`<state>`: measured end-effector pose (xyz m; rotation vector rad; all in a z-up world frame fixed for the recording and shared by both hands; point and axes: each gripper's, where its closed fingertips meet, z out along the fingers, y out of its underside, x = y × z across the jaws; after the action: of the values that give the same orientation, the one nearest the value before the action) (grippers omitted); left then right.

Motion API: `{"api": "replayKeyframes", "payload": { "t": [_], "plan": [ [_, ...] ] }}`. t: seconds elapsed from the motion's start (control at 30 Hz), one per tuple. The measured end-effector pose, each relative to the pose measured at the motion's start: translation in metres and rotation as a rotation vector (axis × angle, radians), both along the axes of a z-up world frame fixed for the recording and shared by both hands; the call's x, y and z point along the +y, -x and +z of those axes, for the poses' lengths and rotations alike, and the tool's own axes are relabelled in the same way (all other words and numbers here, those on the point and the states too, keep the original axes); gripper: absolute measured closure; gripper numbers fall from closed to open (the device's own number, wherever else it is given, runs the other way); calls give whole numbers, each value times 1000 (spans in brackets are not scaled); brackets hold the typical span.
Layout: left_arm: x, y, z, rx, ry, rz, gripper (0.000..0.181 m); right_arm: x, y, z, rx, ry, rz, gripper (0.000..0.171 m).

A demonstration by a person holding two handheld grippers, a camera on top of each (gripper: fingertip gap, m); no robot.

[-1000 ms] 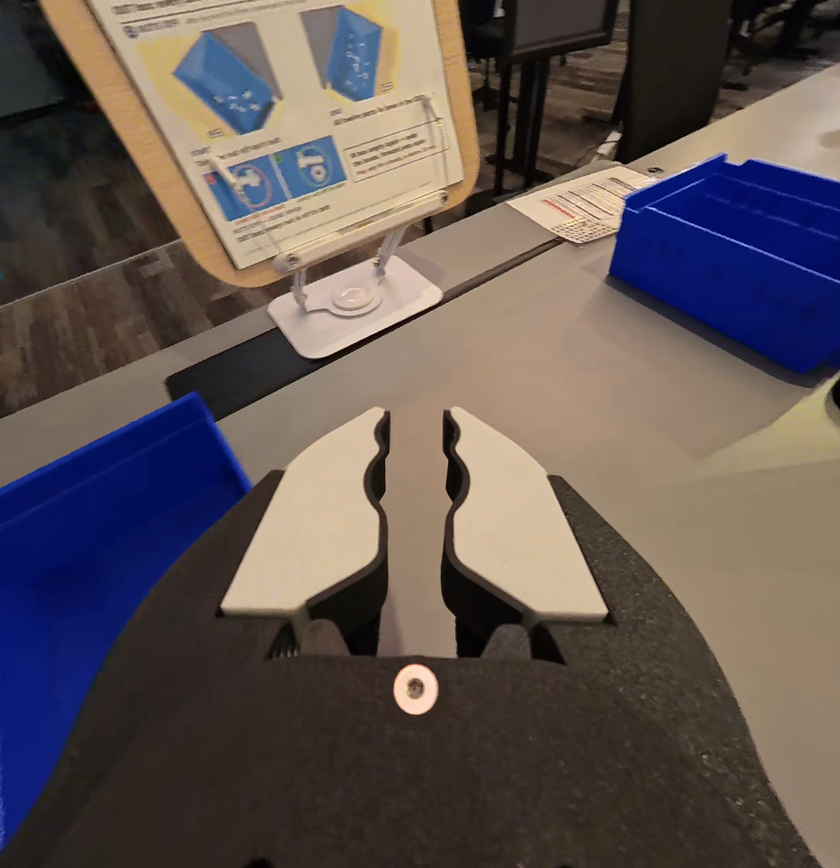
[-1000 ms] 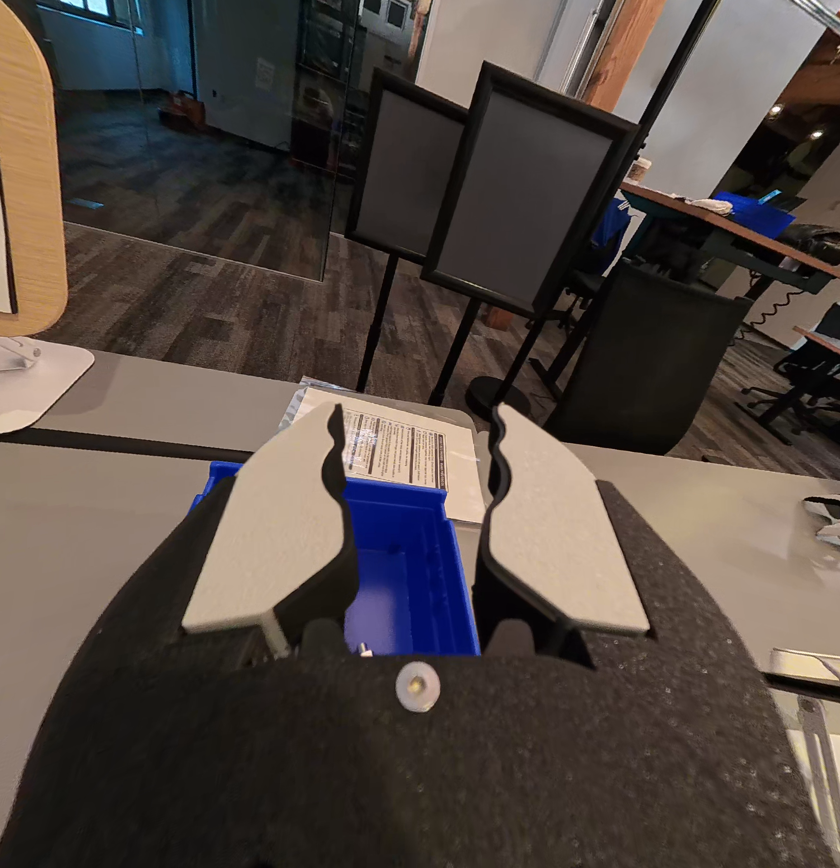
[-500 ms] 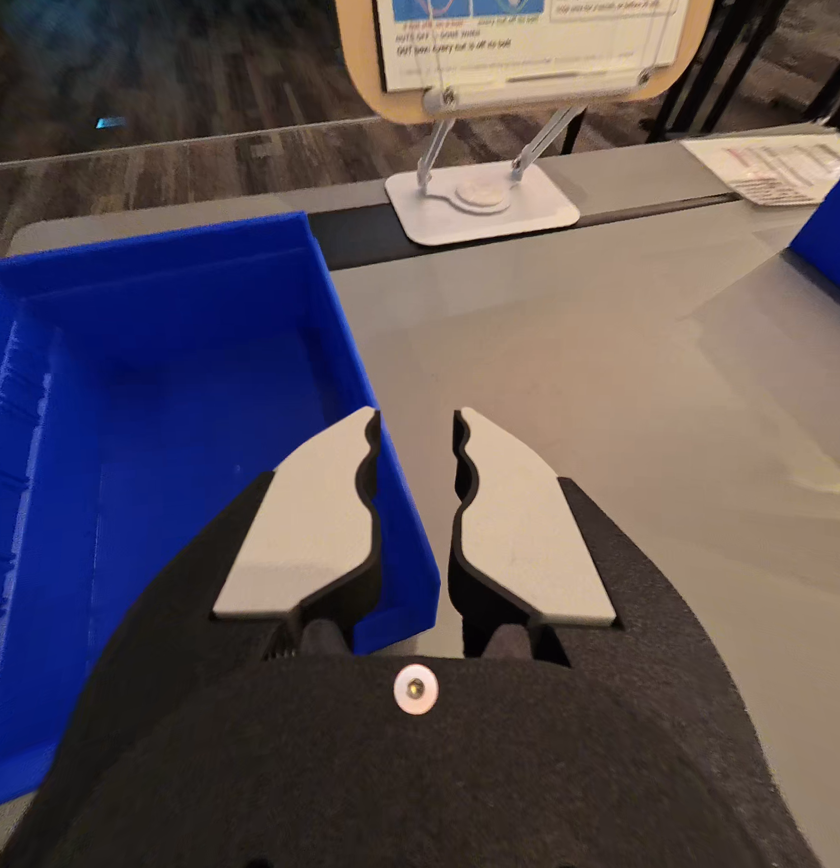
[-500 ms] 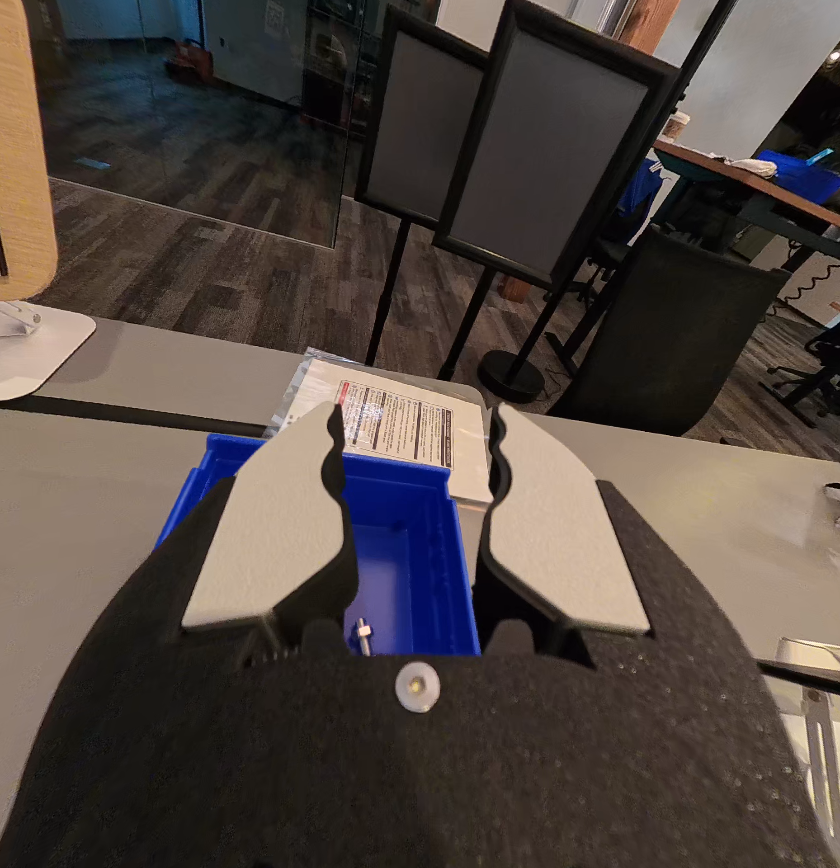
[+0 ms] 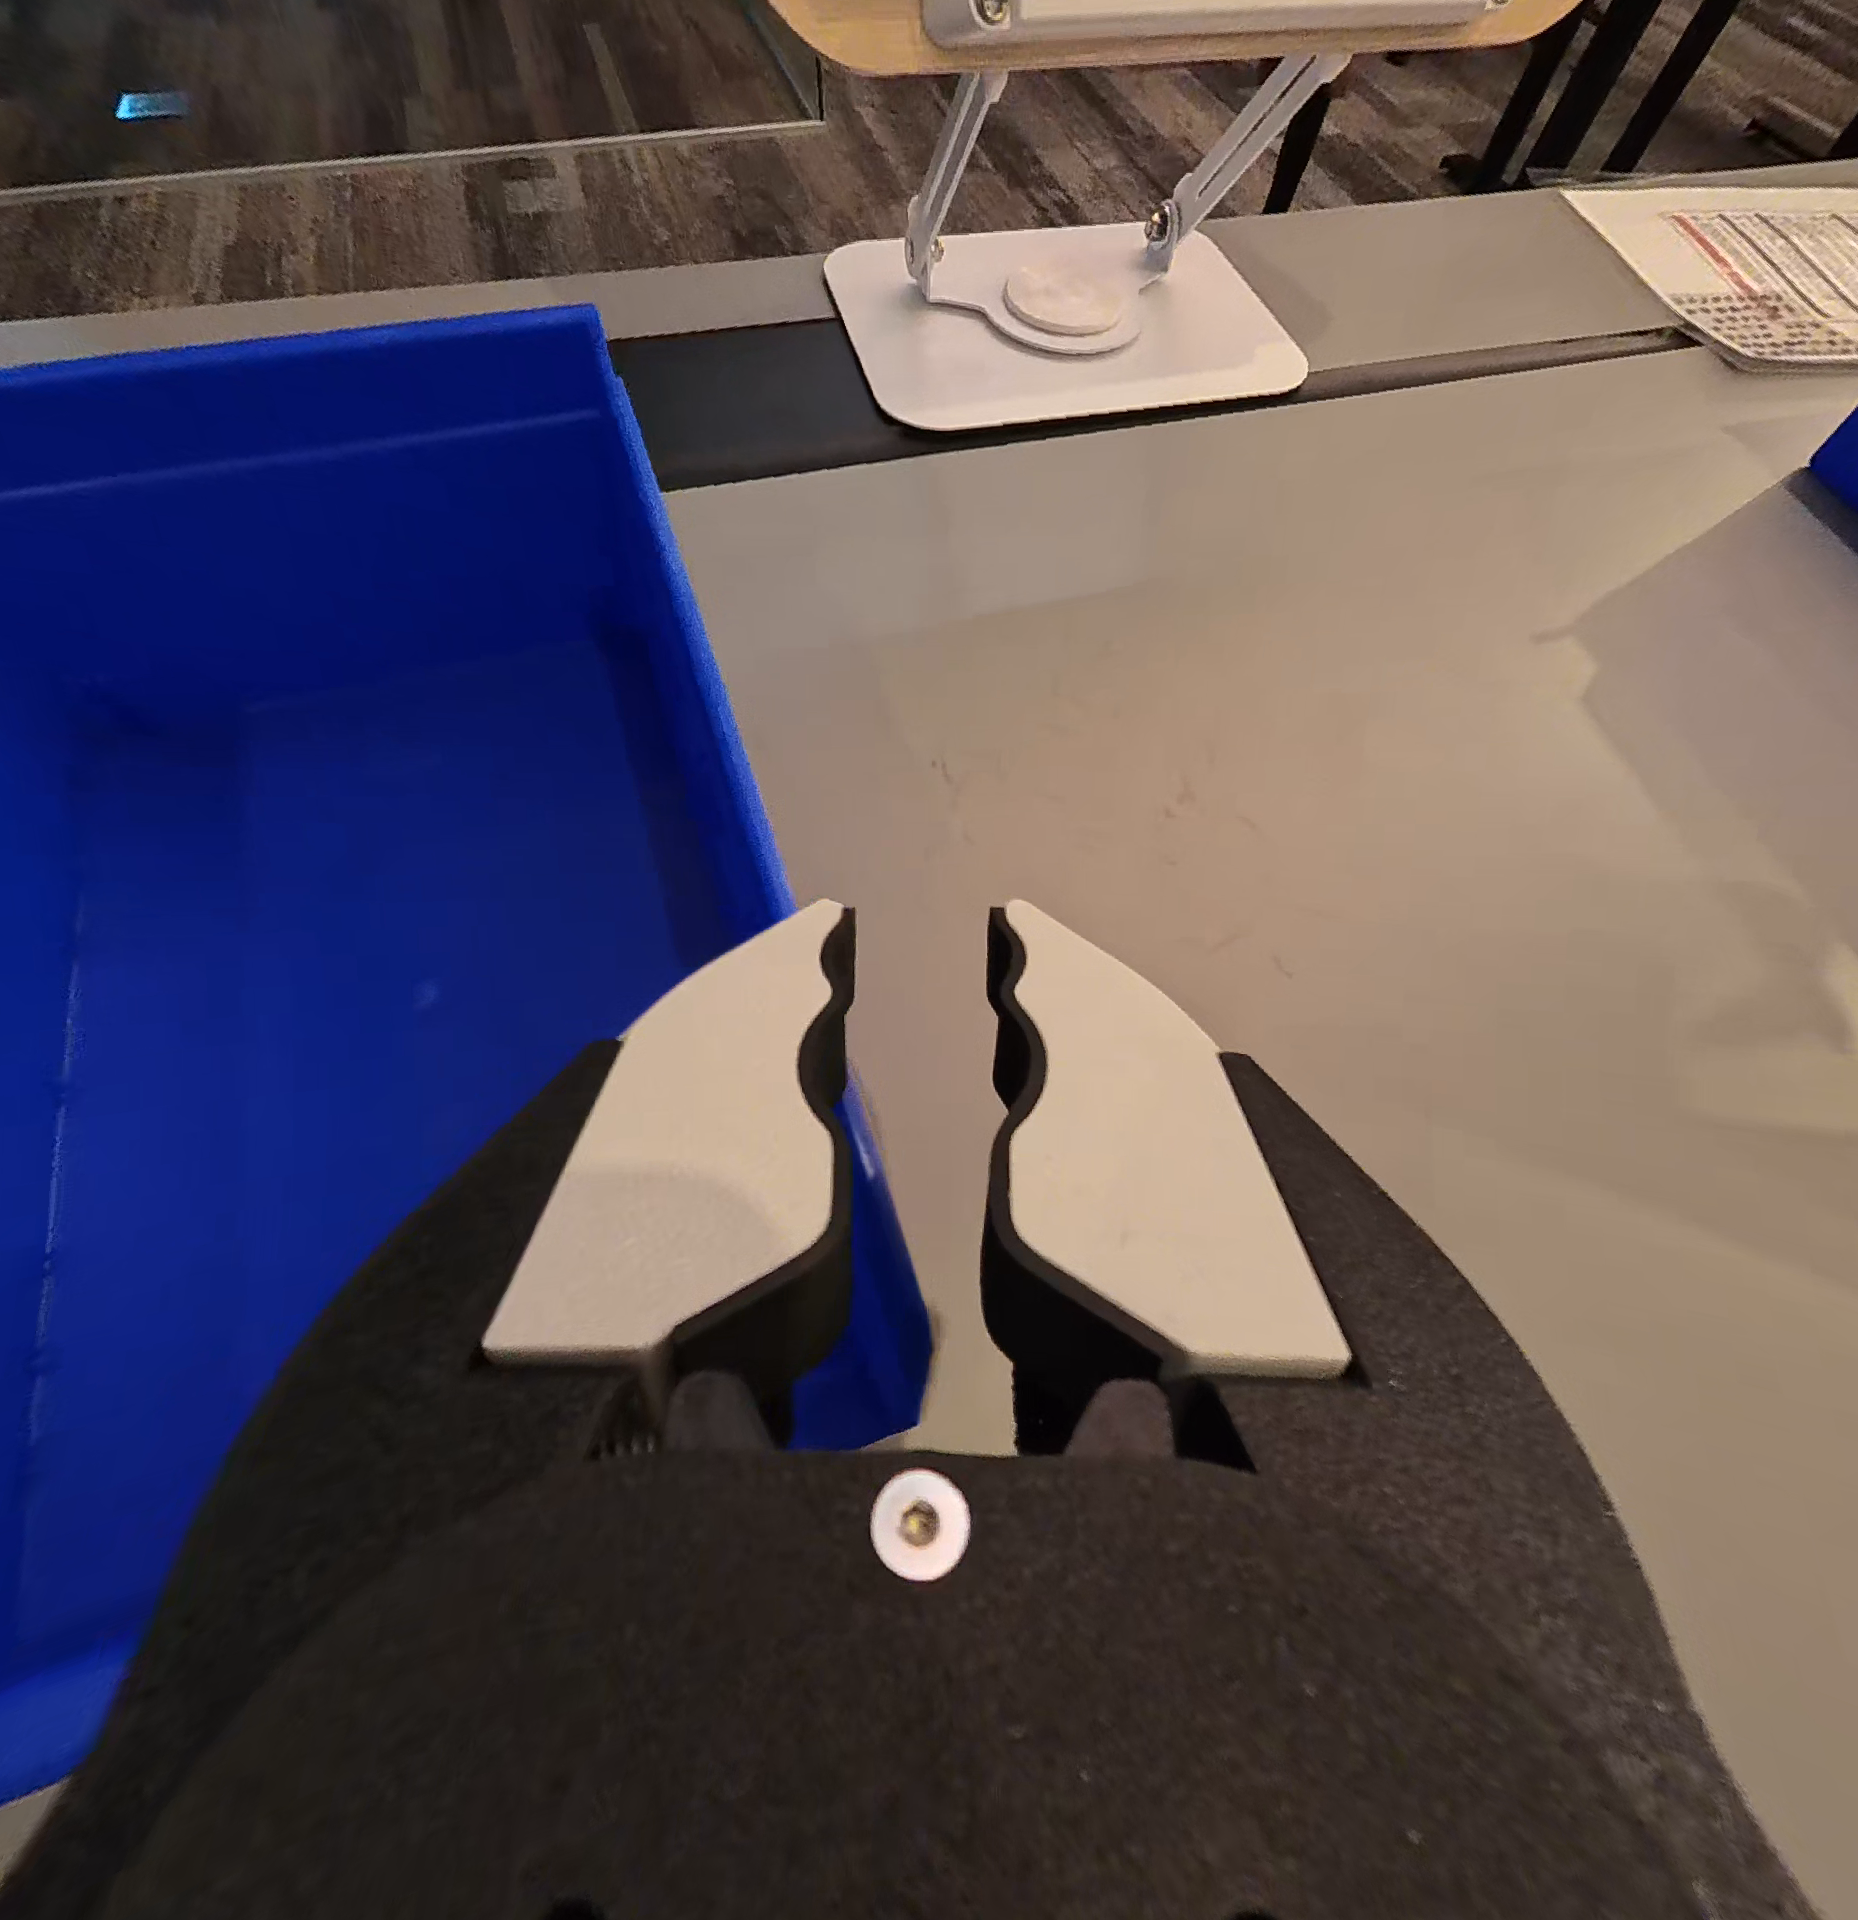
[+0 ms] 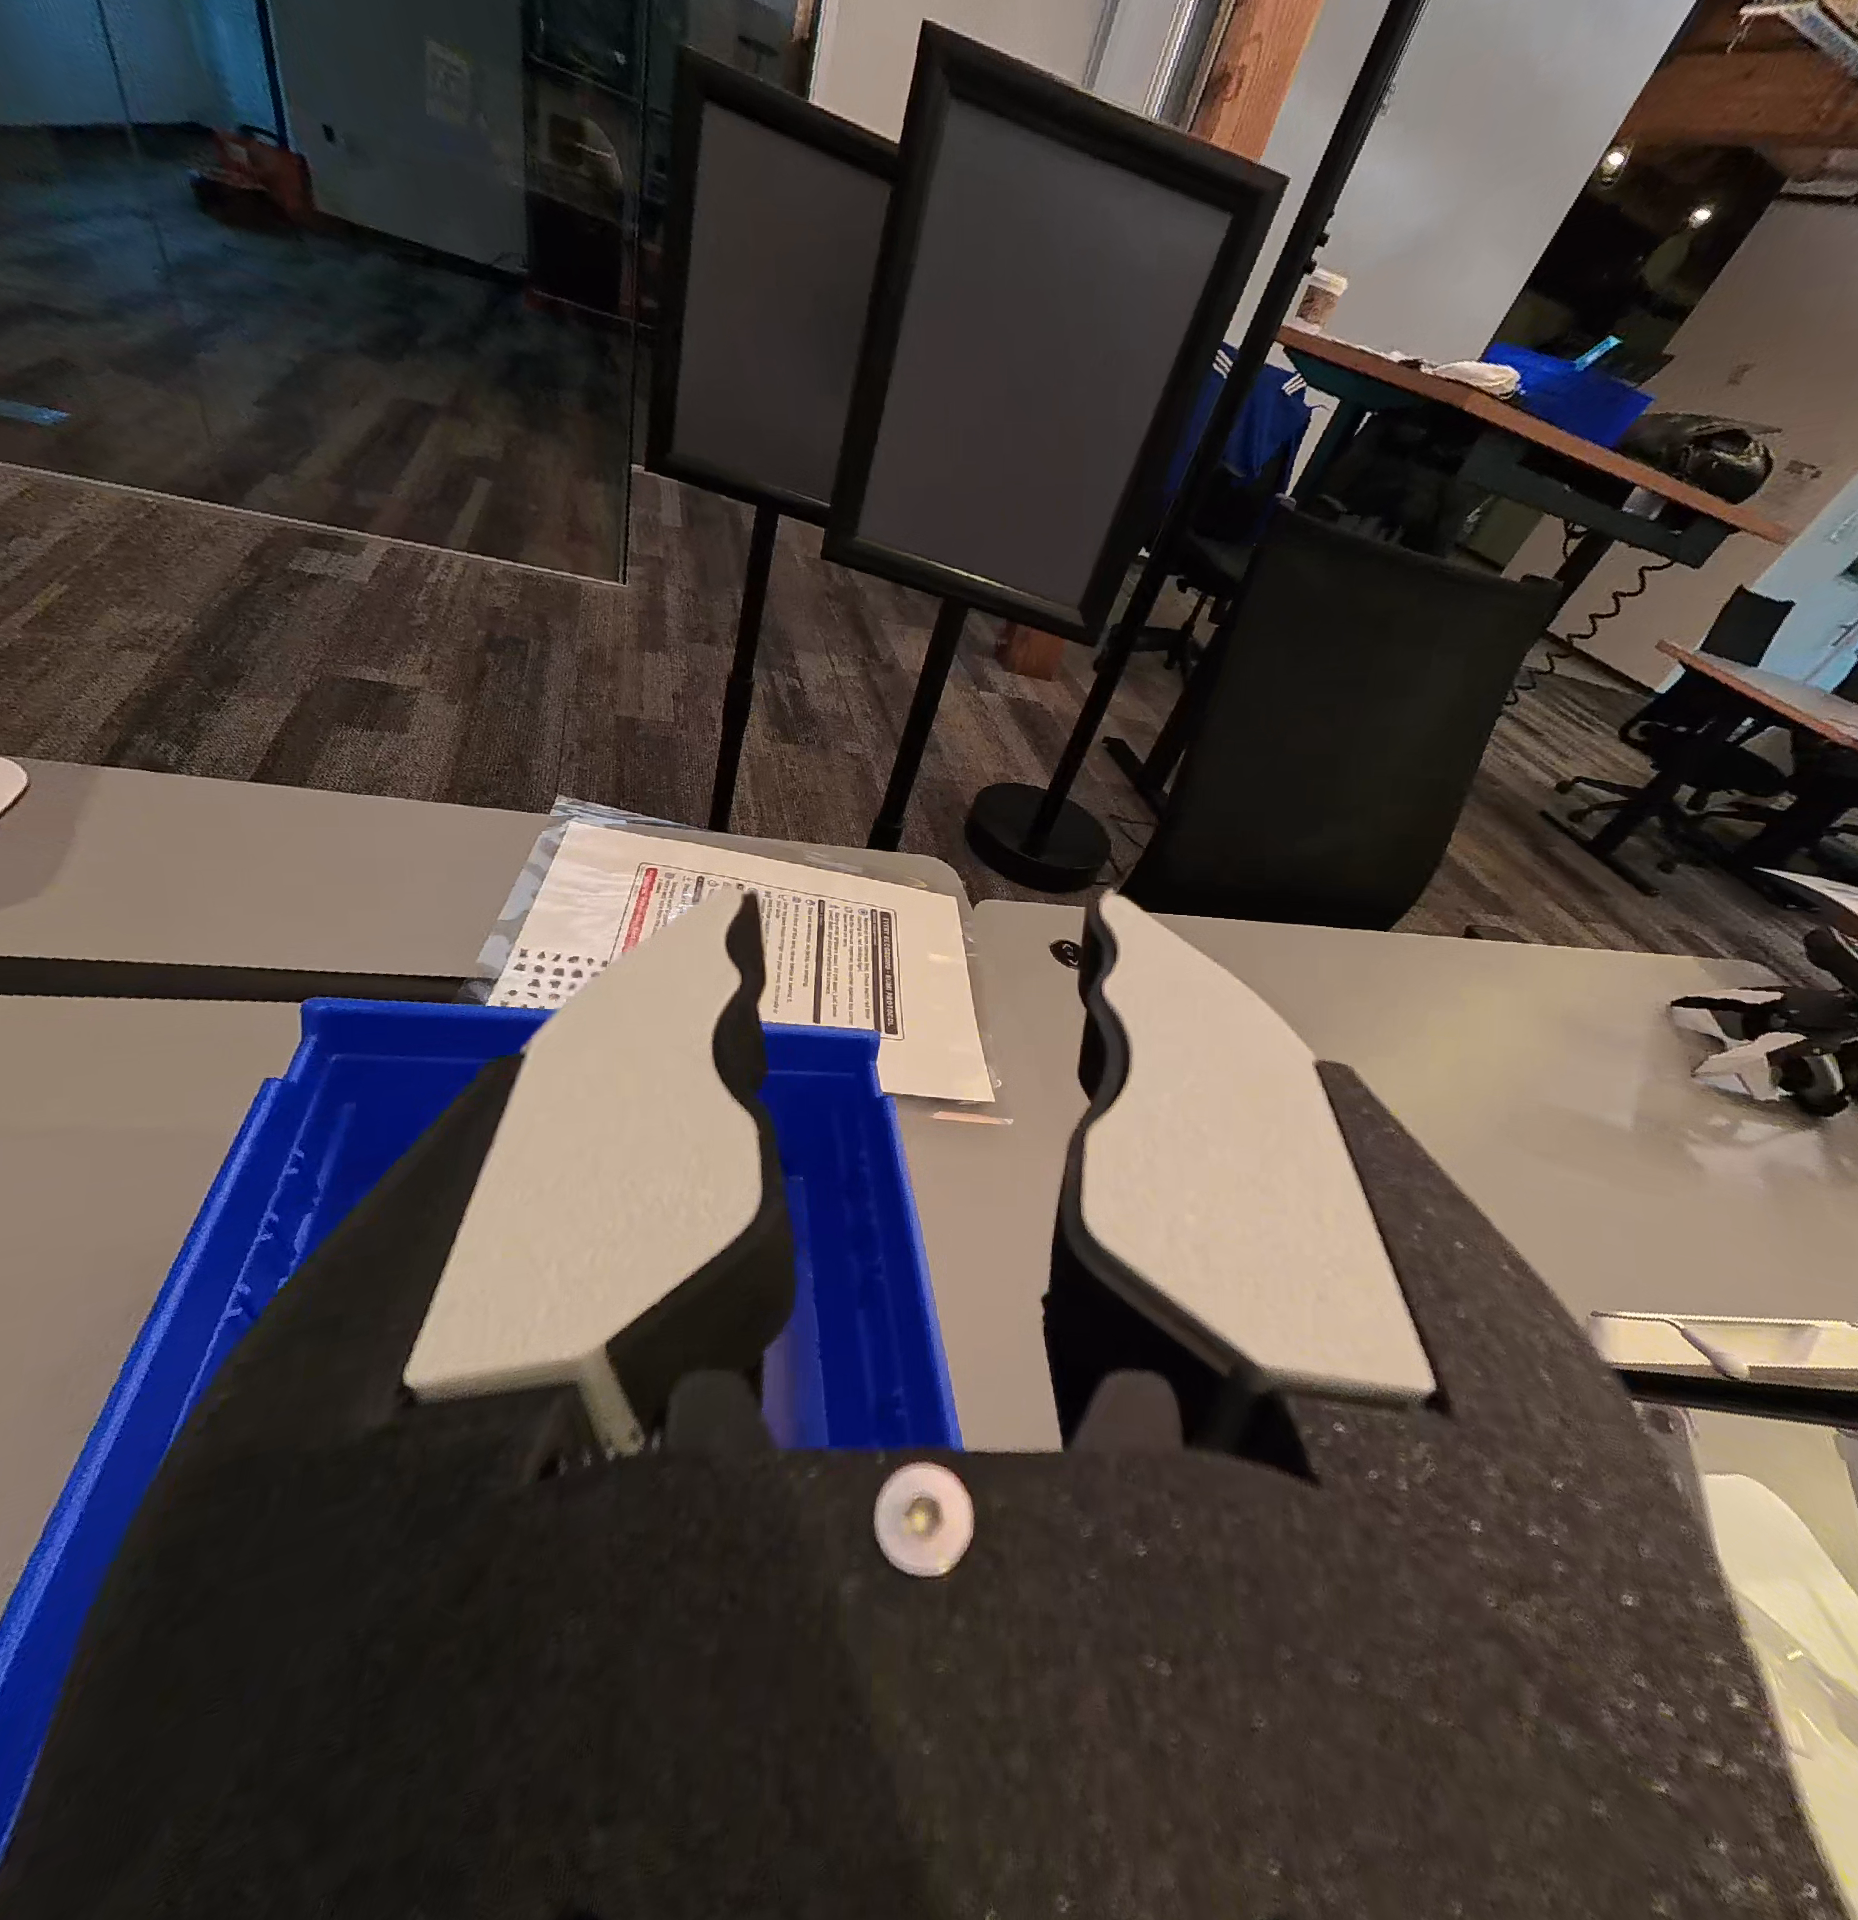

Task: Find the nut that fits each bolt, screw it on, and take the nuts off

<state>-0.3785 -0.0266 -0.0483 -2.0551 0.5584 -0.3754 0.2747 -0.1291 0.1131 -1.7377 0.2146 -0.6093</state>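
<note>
Bins of blue plastic sit at either side of a grey table (image 5: 1268, 727). Left gripper (image 5: 921, 914), jaws narrowly parted and empty, hovers over the right wall of the left bin (image 5: 333, 831), whose visible floor looks bare. Right gripper (image 6: 920, 914), jaws wide and empty, hovers above the right bin (image 6: 852, 1195); bolts and nuts cannot be made out, perhaps hidden beneath it.

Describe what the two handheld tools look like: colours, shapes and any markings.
Both look alike. The left tool and the right tool each have two flat, pale grey fingers with wavy black inner edges, set in a rough black, rounded body. A small white washer with a screw sits at the centre. No cables, markings or sleeves show.
</note>
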Motion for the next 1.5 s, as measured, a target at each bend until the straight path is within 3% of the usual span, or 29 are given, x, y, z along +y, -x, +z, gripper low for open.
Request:
{"api": "replayKeyframes", "payload": {
  "t": [0.1, 0.2, 0.3, 0.53, 0.63, 0.93, 1.37, 1.5],
  "plan": [
    [0, -2, -1, 6, 6, -6, 158, 3, 5, 0, 19, -10, 46, 112],
    [1, -5, -3, 15, 12, -15, 158, 12, 34, 4, 142, -52, 257, 117],
    [1, -9, -6, 27, 21, -30, 158, 9, 48, 11, 225, -96, 360, 118],
    [4, -9, -8, 91, 8, -13, 160, 2, 47, 10, 267, -75, 362, 118],
    [8, -3, -10, 153, -9, 16, 181, 2, 46, 8, 268, -69, 360, 118],
    [4, -32, -11, 149, 0, -33, 181, 0, 47, 8, 268, -63, 367, 117],
    [-9, -125, -16, 186, -19, -171, 181, 4, 47, 0, 294, -40, 381, 117],
    [-11, -134, -17, 227, -52, -166, 181, 5, 48, -2, 294, -29, 380, 117]
  ]
}}
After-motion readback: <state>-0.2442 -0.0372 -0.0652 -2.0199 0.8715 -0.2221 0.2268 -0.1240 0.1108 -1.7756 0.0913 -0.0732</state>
